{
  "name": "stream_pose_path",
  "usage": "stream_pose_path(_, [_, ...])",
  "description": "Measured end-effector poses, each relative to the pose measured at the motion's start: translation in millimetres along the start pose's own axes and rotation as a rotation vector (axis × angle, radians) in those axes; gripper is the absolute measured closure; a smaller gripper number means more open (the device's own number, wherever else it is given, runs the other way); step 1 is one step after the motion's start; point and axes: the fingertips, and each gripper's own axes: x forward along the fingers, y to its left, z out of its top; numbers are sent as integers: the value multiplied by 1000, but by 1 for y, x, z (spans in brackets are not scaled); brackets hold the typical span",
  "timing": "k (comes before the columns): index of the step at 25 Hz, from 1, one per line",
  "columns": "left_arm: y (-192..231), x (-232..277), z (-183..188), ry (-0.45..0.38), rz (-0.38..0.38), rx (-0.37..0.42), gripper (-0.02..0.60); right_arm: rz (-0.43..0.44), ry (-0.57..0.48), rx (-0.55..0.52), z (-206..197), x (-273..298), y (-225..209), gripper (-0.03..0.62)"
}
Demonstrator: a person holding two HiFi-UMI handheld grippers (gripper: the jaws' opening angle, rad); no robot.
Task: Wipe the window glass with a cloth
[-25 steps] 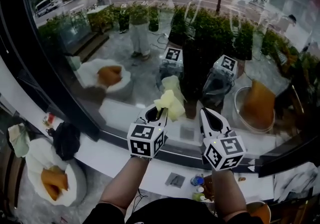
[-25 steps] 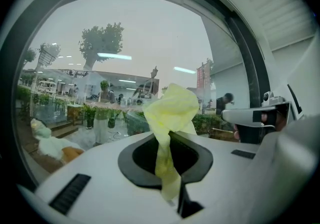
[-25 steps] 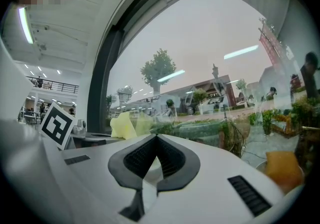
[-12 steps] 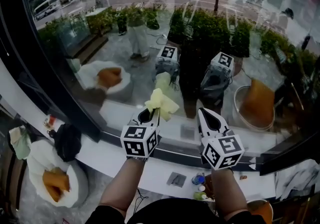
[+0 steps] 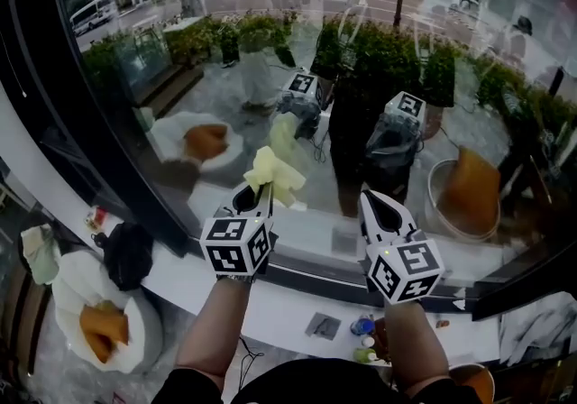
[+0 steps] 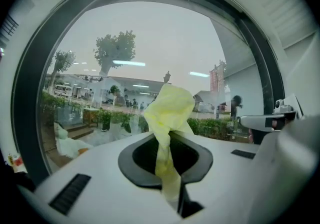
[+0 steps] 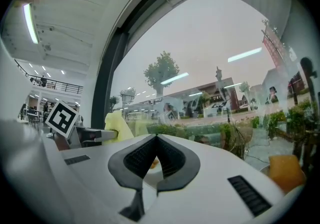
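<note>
A crumpled yellow cloth (image 5: 275, 173) sticks up from my left gripper (image 5: 253, 202), whose jaws are shut on it. The cloth is close against the big window glass (image 5: 225, 50), and its pale reflection shows just above it. In the left gripper view the cloth (image 6: 169, 112) rises from the shut left gripper (image 6: 168, 154) in front of the glass (image 6: 150, 43). My right gripper (image 5: 378, 209) is beside it on the right, shut and holding nothing. In the right gripper view the right gripper (image 7: 156, 156) has its jaws together, with the cloth (image 7: 118, 127) off to the left.
A thick black window frame (image 5: 54, 114) curves down the left. A white sill (image 5: 270, 301) runs below the glass with small bottles (image 5: 364, 341) on it. A black bundle (image 5: 128, 253) and a white bowl (image 5: 68, 289) lie lower left. Light fabric (image 5: 532, 325) lies lower right.
My left gripper has carried the cloth leftward and slightly up along the glass. The right gripper has stayed almost where it was.
</note>
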Motion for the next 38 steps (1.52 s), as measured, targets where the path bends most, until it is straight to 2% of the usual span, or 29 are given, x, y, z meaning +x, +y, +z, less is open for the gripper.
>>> stream_pose_path(5, [-4, -2, 24, -34, -21, 31, 549, -25, -11, -10, 5, -7, -3, 568])
stream_pose_path(14, [-48, 14, 40, -39, -118, 63, 549, -102, -45, -26, 22, -32, -22, 568])
stream_pose_path(22, [-53, 21, 39, -41, -123, 51, 551, -179, -55, -26, 23, -60, -39, 568])
stream_pose_path(29, [-66, 23, 42, -44, -123, 83, 551, -196, -71, -20, 28, -73, -45, 568])
stream_pose_path(38, [-125, 31, 38, -55, -144, 118, 551, -222, -78, 7, 23, -109, -82, 568])
